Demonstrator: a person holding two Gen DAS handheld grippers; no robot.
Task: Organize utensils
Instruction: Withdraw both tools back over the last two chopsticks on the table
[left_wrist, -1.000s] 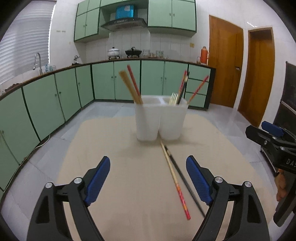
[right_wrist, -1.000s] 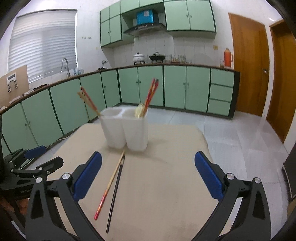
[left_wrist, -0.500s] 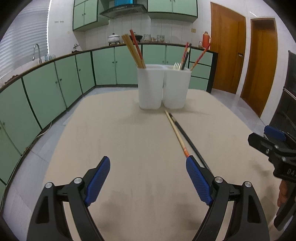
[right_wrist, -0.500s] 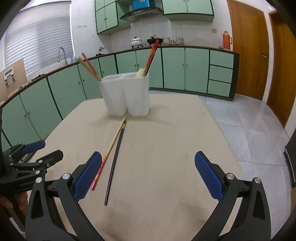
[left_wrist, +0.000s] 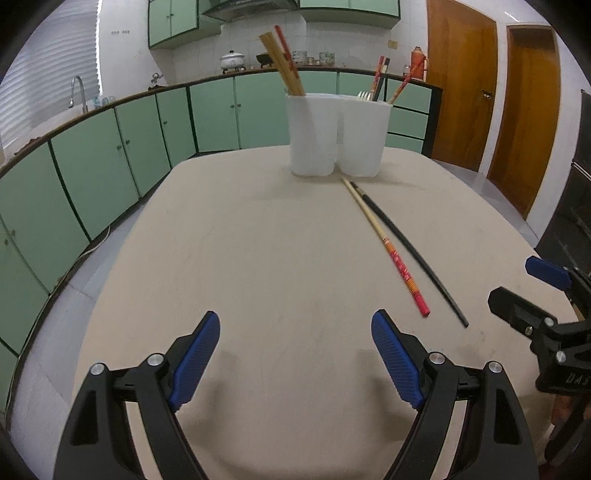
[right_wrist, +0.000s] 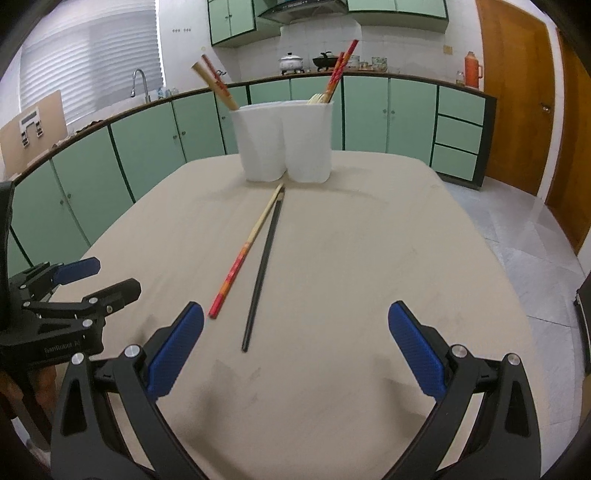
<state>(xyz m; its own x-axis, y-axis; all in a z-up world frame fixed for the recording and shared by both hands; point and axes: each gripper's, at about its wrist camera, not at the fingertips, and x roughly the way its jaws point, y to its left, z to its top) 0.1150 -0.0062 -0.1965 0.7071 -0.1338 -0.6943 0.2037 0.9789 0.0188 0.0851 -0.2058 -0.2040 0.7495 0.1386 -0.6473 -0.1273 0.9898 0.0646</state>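
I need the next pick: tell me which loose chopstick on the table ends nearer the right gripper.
The black chopstick. Its near tip reaches further toward the right gripper than the red-and-cream chopstick, which lies beside it on its left.

Lower chopstick ends hidden inside holder (left_wrist: 338, 136), hand (left_wrist: 563, 410) mostly cropped

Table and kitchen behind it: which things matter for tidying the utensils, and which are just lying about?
For the job:
- red-ended chopstick, loose on the table
- black chopstick beside it
- white two-part holder
- left claw, right claw, both open

Just there:
- pot
- orange flask
- tap
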